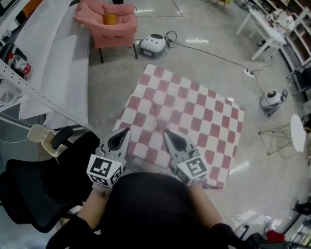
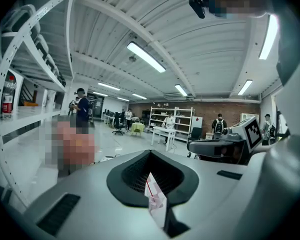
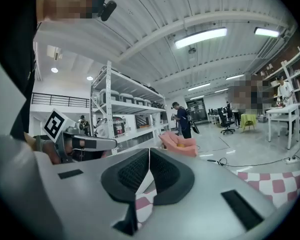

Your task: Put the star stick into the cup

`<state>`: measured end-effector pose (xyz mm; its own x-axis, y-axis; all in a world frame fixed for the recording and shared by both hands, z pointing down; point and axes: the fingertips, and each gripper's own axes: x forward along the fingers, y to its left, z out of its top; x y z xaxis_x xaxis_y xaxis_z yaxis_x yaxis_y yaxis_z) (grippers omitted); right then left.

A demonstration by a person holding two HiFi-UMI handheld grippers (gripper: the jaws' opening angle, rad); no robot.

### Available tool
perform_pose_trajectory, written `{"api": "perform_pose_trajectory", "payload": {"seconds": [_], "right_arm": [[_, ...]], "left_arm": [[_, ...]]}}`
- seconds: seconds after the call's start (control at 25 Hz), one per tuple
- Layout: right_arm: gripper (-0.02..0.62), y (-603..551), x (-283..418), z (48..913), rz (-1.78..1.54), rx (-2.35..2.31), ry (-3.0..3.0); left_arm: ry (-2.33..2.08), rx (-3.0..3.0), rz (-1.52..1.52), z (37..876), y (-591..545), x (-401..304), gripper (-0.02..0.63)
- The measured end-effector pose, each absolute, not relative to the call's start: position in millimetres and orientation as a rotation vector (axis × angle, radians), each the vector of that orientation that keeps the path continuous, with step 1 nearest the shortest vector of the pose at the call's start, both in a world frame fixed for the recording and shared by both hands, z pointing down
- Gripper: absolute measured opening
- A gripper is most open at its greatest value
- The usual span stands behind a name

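Note:
No star stick or cup shows clearly in any view. In the head view a thin faint line (image 1: 155,115) lies on the red-and-white checked cloth (image 1: 197,113), too faint to identify. My left gripper (image 1: 127,131) and right gripper (image 1: 165,133) hover side by side over the cloth's near edge, close to my body and pointing forward. In the left gripper view the left gripper (image 2: 150,153) has its black pads meeting at the tips with nothing held. The right gripper (image 3: 149,151) looks the same in its own view, shut and empty, with checked cloth (image 3: 280,184) at the lower right.
A pink armchair (image 1: 106,19) and a white floor device (image 1: 153,44) with a cable stand beyond the cloth. White shelving (image 1: 20,82) runs along the left, with a black office chair (image 1: 36,191) near my left side. A white table (image 1: 264,27) and a round side table (image 1: 298,133) stand at the right.

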<state>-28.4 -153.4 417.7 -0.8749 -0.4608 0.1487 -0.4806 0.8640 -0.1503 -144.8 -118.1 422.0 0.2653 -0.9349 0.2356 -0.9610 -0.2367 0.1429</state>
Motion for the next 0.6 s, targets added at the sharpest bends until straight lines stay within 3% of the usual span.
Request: {"api": "perform_pose_trajectory", "payload": {"seconds": [0.6], "right_arm": [[0.02, -120.4, -43.5, 421.7, 0.244, 0.599, -2.939]], "left_arm": [[-1.71, 2.253, 0.061, 419.9, -85.3, -140.6, 0.041]]}}
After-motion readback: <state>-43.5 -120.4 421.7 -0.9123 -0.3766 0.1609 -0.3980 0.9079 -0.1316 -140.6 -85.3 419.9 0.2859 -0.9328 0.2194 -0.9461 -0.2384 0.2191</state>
